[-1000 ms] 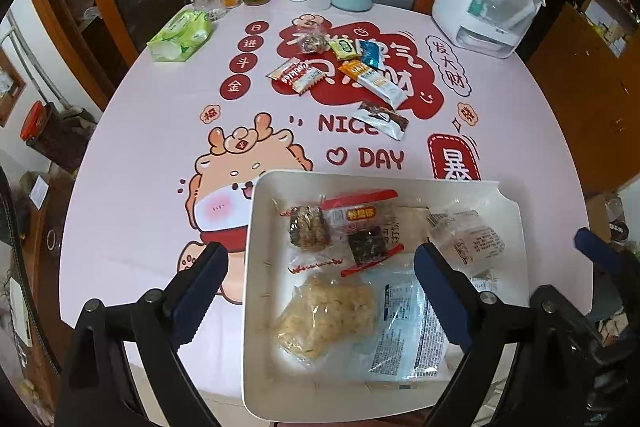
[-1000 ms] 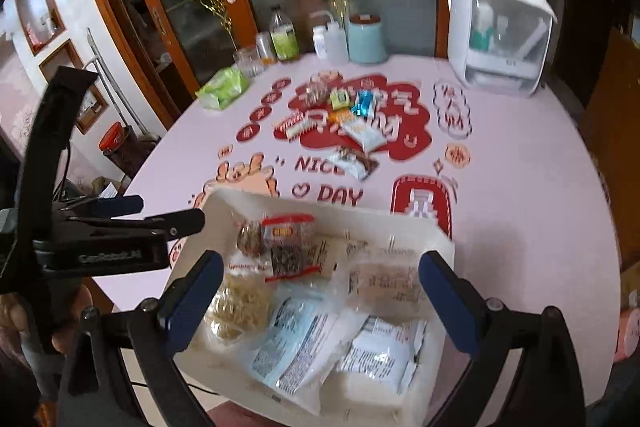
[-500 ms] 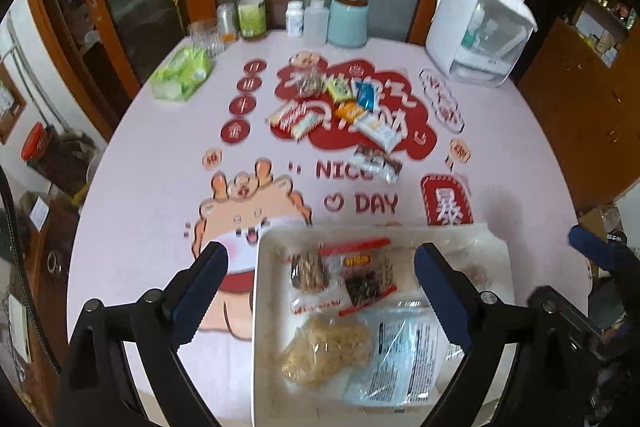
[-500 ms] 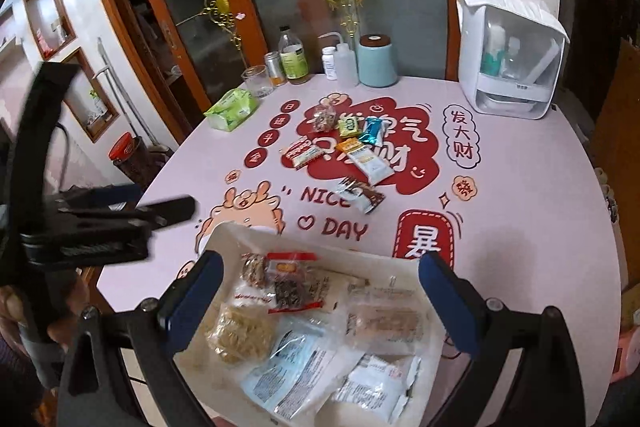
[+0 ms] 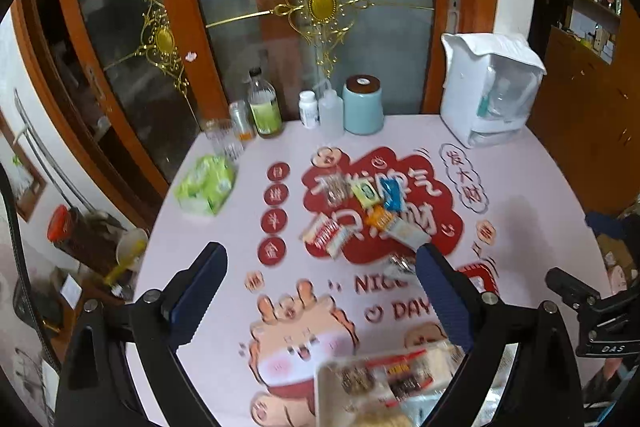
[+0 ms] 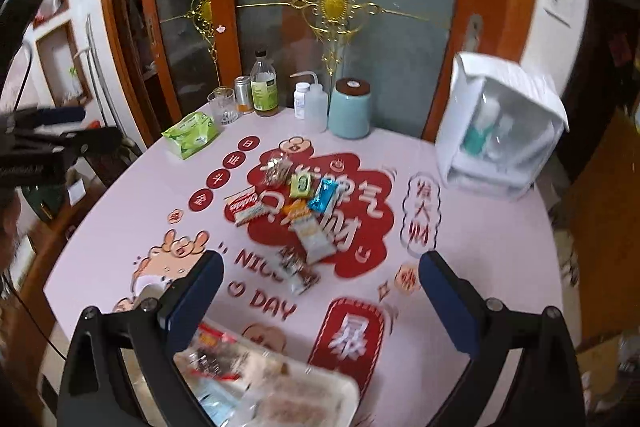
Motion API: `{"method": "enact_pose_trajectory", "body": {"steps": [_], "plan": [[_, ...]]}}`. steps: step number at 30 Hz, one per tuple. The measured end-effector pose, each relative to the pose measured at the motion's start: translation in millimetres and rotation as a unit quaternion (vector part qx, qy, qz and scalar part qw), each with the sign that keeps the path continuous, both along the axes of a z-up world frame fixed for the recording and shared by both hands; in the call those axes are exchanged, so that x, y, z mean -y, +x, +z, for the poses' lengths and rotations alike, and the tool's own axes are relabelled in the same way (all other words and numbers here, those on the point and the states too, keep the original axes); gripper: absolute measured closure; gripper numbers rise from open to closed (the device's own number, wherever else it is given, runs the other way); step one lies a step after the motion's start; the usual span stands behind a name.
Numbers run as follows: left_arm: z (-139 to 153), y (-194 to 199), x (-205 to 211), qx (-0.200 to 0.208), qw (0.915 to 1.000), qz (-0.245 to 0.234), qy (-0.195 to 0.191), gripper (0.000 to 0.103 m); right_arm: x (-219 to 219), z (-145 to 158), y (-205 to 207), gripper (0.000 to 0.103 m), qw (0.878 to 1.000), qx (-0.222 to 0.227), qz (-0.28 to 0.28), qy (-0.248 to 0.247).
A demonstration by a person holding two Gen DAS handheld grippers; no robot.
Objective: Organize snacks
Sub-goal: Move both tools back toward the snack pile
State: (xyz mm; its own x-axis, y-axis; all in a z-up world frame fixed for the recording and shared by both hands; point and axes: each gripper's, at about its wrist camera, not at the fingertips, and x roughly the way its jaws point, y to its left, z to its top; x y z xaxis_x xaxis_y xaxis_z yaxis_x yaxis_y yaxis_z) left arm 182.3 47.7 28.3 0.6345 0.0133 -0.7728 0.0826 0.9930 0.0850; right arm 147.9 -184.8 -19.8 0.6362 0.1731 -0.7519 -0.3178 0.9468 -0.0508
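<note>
Here both claws, left (image 5: 320,291) and right (image 6: 320,291), gape wide and empty above bare tablecloth (image 6: 500,227); loose snacks (image 6: 304,211) lie ahead, the tray (image 6: 344,391) at the near edge below.

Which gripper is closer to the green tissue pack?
Left, probably. The green tissue pack lies ahead and a little to the left of the left gripper. The right gripper is further right, and from there the pack is far ahead and well to the left.

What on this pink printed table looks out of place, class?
Several loose wrapped snacks lie scattered at odd angles mid-table, apart from the white rectangular tray near the front edge that already holds other packets. Nothing looks spilled or damaged.
</note>
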Motion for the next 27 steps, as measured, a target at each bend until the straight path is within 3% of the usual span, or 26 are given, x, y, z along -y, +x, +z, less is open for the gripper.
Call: {"method": "enact_pose_trajectory", "body": {"steps": [5, 11, 17, 21, 27], "plan": [[-21, 58, -2, -0.017, 0.9990, -0.009, 0.040, 0.009, -13, -21, 48, 0.004, 0.999, -0.029, 0.025, -0.012], [-93, 122, -3, -0.093, 0.9913, -0.077, 0.051, 0.009, -36, -77, 89, 0.008, 0.994, -0.083, 0.070, -0.029], [-167, 155, 0, -0.147, 0.9779, -0.136, 0.062, 0.009, -51, -155, 113, 0.012, 0.980, -0.155, 0.108, -0.060], [-217, 172, 6, -0.190, 0.9630, -0.179, 0.067, 0.009, -52, -201, 120, 0.018, 0.968, -0.210, 0.122, -0.068], [-273, 183, 18, -0.225, 0.9444, -0.220, 0.097, 0.009, -59, -237, 122, 0.020, 0.958, -0.240, 0.132, -0.086]]}}
